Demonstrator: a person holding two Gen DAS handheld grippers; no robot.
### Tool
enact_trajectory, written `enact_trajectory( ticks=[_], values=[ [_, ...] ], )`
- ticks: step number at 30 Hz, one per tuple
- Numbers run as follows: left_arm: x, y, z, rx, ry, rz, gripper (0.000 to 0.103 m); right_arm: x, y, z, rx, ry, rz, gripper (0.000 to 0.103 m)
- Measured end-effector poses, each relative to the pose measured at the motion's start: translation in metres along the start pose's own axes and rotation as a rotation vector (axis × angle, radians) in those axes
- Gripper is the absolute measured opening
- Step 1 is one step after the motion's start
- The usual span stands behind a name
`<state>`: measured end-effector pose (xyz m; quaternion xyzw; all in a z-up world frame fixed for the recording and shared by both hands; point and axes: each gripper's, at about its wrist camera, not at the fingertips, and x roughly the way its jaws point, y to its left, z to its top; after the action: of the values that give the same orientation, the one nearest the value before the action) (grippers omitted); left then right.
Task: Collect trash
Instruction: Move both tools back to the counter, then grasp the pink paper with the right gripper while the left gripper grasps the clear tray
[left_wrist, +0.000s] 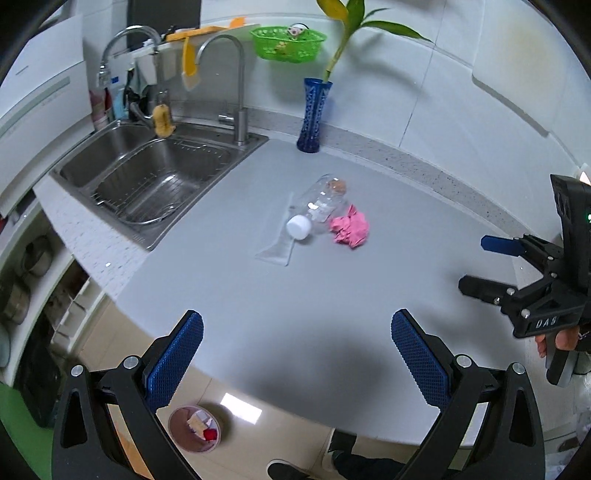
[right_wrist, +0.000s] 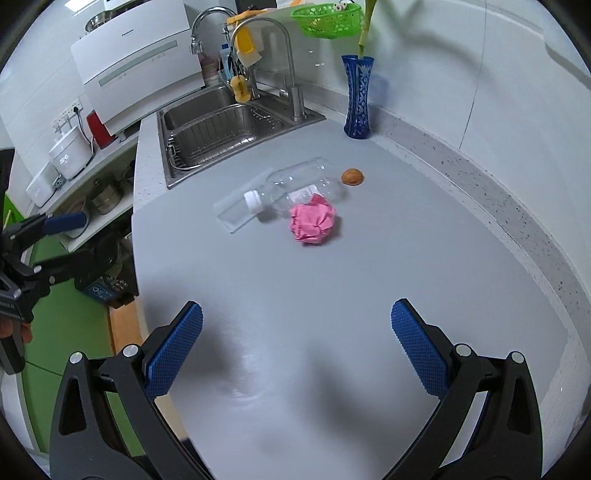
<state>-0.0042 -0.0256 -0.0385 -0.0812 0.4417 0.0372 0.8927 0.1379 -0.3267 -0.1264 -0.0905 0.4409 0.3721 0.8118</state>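
A clear plastic bottle (left_wrist: 317, 206) (right_wrist: 295, 182) with a white cap lies on its side on the grey counter, on a clear plastic wrapper (left_wrist: 279, 236) (right_wrist: 240, 206). A crumpled pink paper ball (left_wrist: 351, 227) (right_wrist: 314, 223) lies beside it. A small orange-brown scrap (right_wrist: 352, 176) (left_wrist: 337, 183) lies just behind the bottle. A pink trash bin (left_wrist: 194, 428) with some scraps inside stands on the floor below the counter edge. My left gripper (left_wrist: 295, 350) is open and empty at the counter's near edge. My right gripper (right_wrist: 295, 343) is open and empty over the counter, well short of the trash.
A steel double sink (left_wrist: 147, 173) (right_wrist: 225, 129) with a wire rack and taps is at the left. A blue vase (left_wrist: 313, 114) (right_wrist: 357, 98) with a plant stands at the back wall. A green basket (left_wrist: 288, 44) hangs above. A white dishwasher (right_wrist: 140, 70) is beside the sink.
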Motion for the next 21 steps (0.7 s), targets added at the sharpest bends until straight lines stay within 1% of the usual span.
enact_trajectory(
  ticks=[4,9,13,21],
  values=[
    [0.013,-0.008,0.015,0.014,0.009,0.008,0.098,0.01,-0.011,0.006,-0.01,0.02,0.014,0.1],
    [0.03,-0.004,0.032,0.024,0.023,0.009,0.098,0.025,-0.016,0.013,-0.004,0.032,0.025,0.1],
    [0.048,-0.001,0.04,0.054,0.042,0.014,0.098,0.043,-0.015,0.023,0.009,0.042,0.015,0.1],
    [0.084,0.018,0.059,0.057,0.08,0.005,0.098,0.099,-0.015,0.052,0.001,0.102,0.001,0.1]
  ],
)
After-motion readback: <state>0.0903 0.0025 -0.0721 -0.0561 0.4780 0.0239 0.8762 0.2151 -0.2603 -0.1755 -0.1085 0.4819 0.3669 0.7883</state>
